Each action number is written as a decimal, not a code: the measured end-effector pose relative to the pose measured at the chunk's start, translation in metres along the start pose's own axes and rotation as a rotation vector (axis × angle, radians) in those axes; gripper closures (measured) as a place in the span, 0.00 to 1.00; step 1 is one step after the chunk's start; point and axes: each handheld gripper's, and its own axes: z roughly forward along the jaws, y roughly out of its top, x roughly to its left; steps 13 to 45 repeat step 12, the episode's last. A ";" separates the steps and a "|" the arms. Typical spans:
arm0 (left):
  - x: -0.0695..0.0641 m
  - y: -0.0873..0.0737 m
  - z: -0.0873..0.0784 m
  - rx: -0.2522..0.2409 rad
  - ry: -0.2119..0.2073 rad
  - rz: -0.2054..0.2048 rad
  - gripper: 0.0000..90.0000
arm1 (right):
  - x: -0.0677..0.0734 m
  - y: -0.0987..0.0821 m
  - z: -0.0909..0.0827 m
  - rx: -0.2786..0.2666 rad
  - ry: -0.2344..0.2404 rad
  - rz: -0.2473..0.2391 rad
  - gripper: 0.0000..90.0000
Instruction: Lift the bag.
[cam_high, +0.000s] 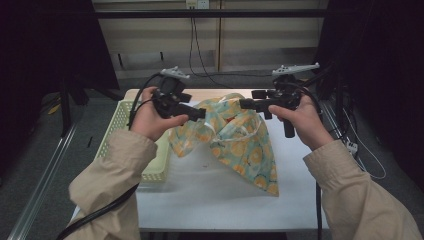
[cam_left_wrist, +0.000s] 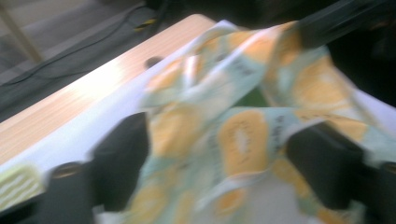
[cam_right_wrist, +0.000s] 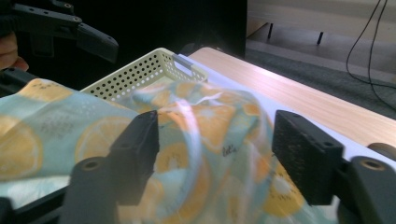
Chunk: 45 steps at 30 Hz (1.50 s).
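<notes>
Holding both grippers above cloth (cam_high: 240, 145), likely regrasping for folding. Left gripper (cam_left_wrist: 215, 154), right gripper (cam_right_wrist: 215, 149) standing open astride fabric, gripping nothing; basket (cam_high: 117, 125) waiting beside.

My left gripper view was smeared with motion blur — the patterned cloth (cam_left_wrist: 243, 140) showed no sharp print or folds there. From the high view, my left hand (cam_high: 150, 120) hid the basket's (cam_high: 117, 125) near-right corner, and the cloth covered the table's (cam_high: 200, 200) far middle — what lay beneath I couldn't tell.

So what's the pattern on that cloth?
Orange citrus slices on pale teal cloth, clearest in the right gripper view.
</notes>
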 end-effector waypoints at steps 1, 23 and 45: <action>0.003 -0.007 -0.006 -0.002 -0.003 0.001 0.15 | 0.001 0.000 -0.005 -0.007 -0.014 -0.012 0.33; 0.015 -0.100 -0.025 -0.022 -0.052 -0.029 0.08 | -0.013 -0.056 -0.047 0.011 -0.054 -0.047 0.26; 0.015 -0.100 -0.025 -0.022 -0.052 -0.029 0.08 | -0.013 -0.056 -0.047 0.011 -0.054 -0.047 0.26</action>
